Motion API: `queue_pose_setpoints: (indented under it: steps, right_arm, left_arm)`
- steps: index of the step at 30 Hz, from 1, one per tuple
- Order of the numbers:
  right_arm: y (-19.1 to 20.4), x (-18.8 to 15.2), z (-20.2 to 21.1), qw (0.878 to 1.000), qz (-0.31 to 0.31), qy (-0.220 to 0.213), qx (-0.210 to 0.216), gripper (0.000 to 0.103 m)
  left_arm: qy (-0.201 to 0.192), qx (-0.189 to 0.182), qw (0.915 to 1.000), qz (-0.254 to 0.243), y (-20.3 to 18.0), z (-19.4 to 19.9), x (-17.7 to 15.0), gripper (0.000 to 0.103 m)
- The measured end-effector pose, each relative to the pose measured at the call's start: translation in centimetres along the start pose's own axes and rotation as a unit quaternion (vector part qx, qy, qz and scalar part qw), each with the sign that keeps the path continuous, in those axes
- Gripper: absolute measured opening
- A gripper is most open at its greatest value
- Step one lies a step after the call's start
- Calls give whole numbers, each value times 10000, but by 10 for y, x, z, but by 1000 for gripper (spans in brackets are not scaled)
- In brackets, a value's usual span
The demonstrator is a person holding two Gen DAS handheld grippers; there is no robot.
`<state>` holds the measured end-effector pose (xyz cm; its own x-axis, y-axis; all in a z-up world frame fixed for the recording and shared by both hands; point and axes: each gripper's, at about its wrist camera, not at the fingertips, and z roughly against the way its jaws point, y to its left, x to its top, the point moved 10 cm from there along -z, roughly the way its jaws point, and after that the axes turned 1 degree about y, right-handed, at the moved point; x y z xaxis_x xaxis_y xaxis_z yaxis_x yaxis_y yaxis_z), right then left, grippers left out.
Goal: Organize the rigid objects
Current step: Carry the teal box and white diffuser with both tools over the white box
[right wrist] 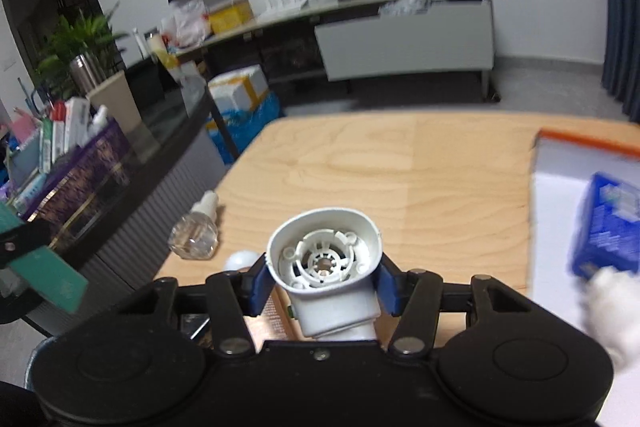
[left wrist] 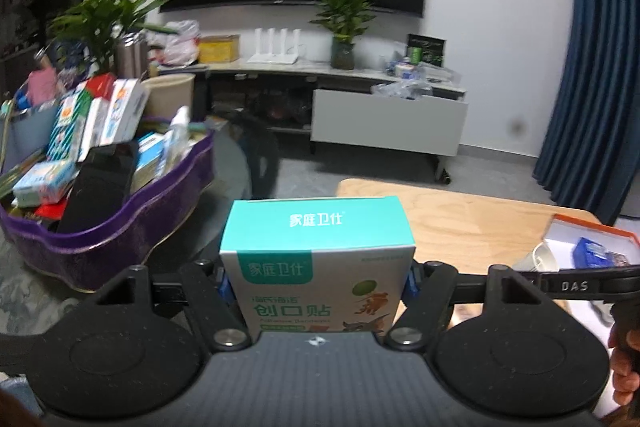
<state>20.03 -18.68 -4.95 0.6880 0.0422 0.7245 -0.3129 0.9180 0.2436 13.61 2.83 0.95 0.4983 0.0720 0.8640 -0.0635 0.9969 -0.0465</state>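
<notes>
Left gripper (left wrist: 316, 285): jaws clamped on a teal-and-white adhesive bandage box (left wrist: 318, 259), held above the wooden table (left wrist: 460, 223) edge. Right gripper (right wrist: 323, 285): blue pads pressed against a white plastic plug-in device (right wrist: 326, 267), held over the table. Purple tin (left wrist: 120, 239), filled with boxes, at left. Clear bottle (right wrist: 196, 233) lying on the table.

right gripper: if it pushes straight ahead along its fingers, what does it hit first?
Likely nothing but bare wooden table. The right gripper is shut on a white plastic device, and the tabletop ahead looks free. The clear bottle and blue box lie off to the sides. Depth is uncertain.
</notes>
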Motion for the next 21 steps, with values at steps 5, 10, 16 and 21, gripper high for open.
queue_pose_setpoints:
  steps: [5,10,16,21]
  right_arm:
    - [-13,7,62,9991,-62,-398,-128,63]
    - [-45,4,123,9961,-245,-693,-493,63]
    - [-95,-17,189,9881,-573,-917,-1094,63]
    - [-136,-40,235,9774,-865,-1077,-1602,63]
  left_arm:
    - [-75,-387,9991,-182,-42,13,4,72]
    - [-83,-812,9956,-451,-92,21,-3,72]
    - [-124,-1446,9860,-823,-163,36,-8,72]
    - [-61,-1914,9749,-1135,-214,39,-15,72]
